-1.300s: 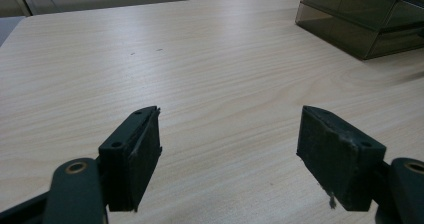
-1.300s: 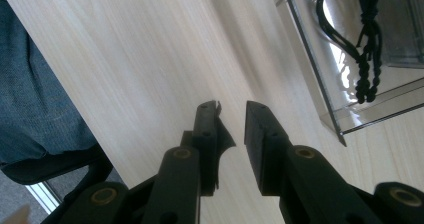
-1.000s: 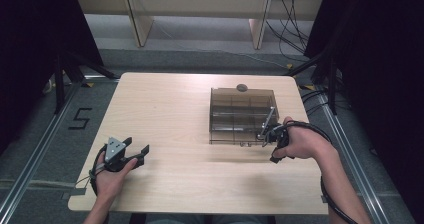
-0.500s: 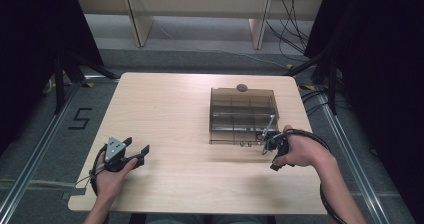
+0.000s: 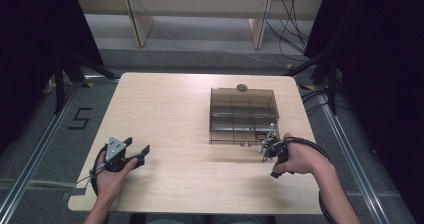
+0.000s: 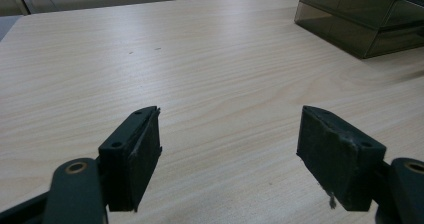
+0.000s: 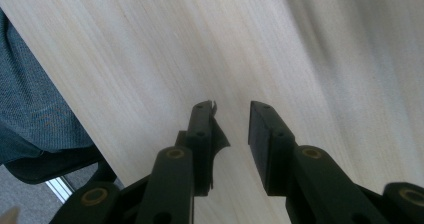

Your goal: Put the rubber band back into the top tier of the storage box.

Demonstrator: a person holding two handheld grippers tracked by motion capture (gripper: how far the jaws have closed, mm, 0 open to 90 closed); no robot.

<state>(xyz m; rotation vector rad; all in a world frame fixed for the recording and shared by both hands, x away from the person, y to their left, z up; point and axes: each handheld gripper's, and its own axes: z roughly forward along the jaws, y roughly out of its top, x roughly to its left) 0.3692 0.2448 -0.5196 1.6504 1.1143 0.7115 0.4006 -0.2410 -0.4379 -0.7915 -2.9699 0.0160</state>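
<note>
two grippers up: our left gripper (image 5: 136,150) gapes empty at seven o'clock, wide bare table (image 5: 170,114) ahead; our right gripper (image 5: 267,146), jaws just opening, empty, hugs the organizer box (image 5: 243,115) front edge.

Black numeral "5" (image 5: 80,119) marked on the grey floor, left of the table (image 5: 165,114)

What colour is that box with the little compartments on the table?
The box is see-through smoky brown-grey; the high view shows it best.

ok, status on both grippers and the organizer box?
Left gripper open, empty. Right gripper jaws just opening, nothing between them. Smoked compartment box on table, untouched. Nothing in the way.
</note>
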